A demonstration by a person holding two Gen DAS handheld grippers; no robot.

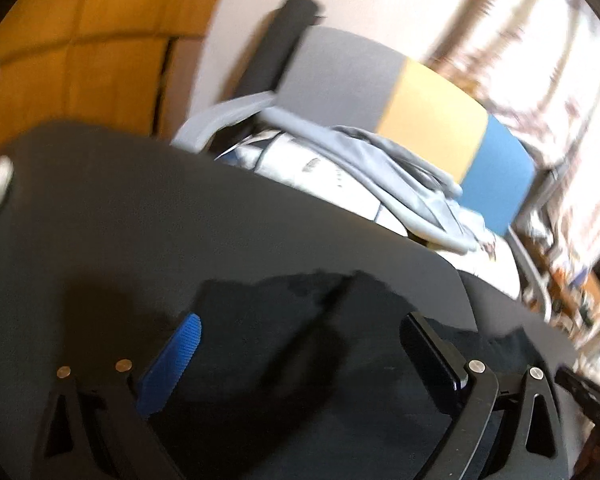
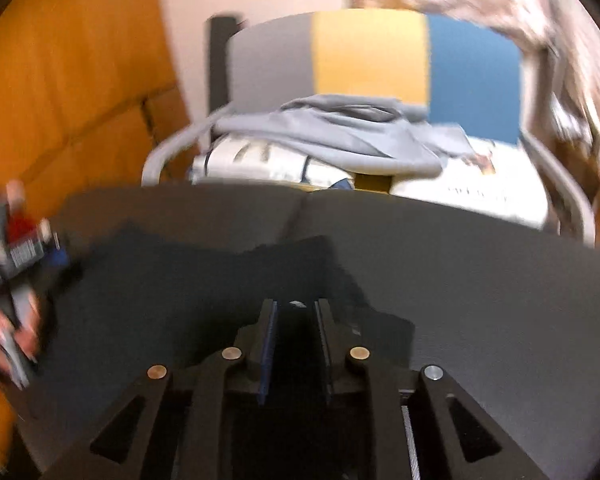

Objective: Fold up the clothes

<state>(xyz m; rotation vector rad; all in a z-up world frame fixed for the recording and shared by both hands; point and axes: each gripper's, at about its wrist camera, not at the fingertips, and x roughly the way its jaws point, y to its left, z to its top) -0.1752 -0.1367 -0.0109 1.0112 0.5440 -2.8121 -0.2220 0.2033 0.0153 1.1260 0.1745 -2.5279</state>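
Left claw [image 1: 300, 344]: your fingers stand wide apart, the blue-padded finger [image 1: 172, 364] on one side and the black finger [image 1: 432, 356] on the other, with nothing held between them. Below the gap lies the dark garment [image 1: 300, 320], spread flat on the dark table [image 1: 140, 208].

Right claw [image 2: 296, 320]: your fingers are drawn close together, leaving a narrow slot; dark cloth fills that slot, and the claw appears to pinch a fold of the dark garment [image 2: 180, 280], though blur prevents certainty. The garment runs from your fingertips toward the left side of the table [image 2: 460, 280], where your other hand [image 2: 8, 320] and its device are visible, blurred by motion.

Beyond the far table edge stands a chair with a backrest [image 1: 400, 108] in grey, yellow and blue panels. A pile of pale grey clothing [image 2: 340, 136] rests on its seat, well apart from the dark garment.
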